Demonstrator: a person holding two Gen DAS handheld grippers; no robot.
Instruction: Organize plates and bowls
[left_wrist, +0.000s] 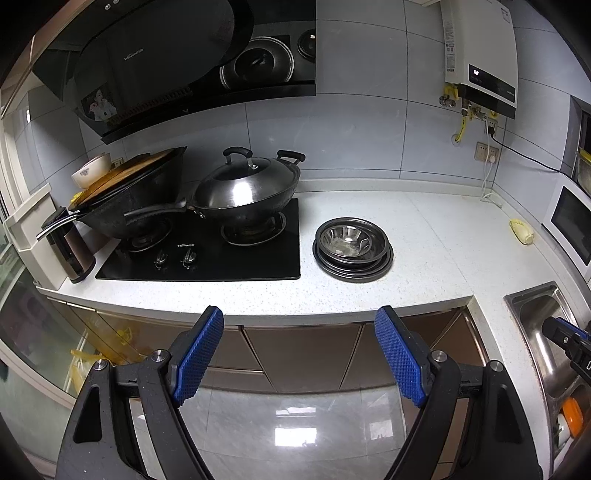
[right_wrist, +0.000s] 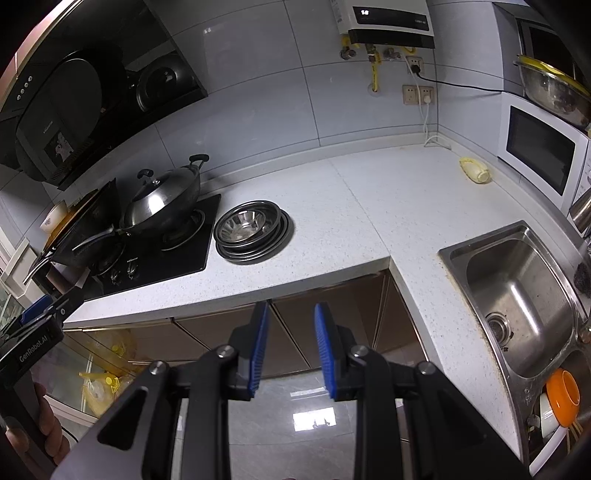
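**Steel bowl on plate stack, both tools clear of it**

Steel bowl (left_wrist: 348, 236) sits upright on top of a stack of dark plates (left_wrist: 354, 268). Stack rests on the white speckled worktop (left_wrist: 424, 236), just beside the right edge of the black hob (left_wrist: 236, 258). Same stack seen from the right wrist view: bowl (right_wrist: 244, 221) nested in the plates (right_wrist: 258, 251), near the worktop's front edge.

Left tool (left_wrist: 298, 354): jaws spread wide, nothing between the blue pads (left_wrist: 197, 358). It hangs in front of the worktop, over the cabinet doors and the glossy floor, well apart from the stack.

Right tool (right_wrist: 291, 350): jaws drawn close but with a clear gap; pads (right_wrist: 258, 350) grasp nothing. Also held off the worktop edge, over the cabinets. Part of a hand (right_wrist: 51, 424) shows at the lower left of the right wrist view, under the left tool's body.

On the hob: lidded wok (left_wrist: 245, 195) on the right burner, a second dark pan (left_wrist: 136, 199) tilted on the left burner. Steel sink (right_wrist: 517, 291) is set in the worktop's right wing, empty basin; an orange cup (right_wrist: 561, 391) lies in the compartment nearer the camera. Microwave (right_wrist: 539, 155) stands at the far right.
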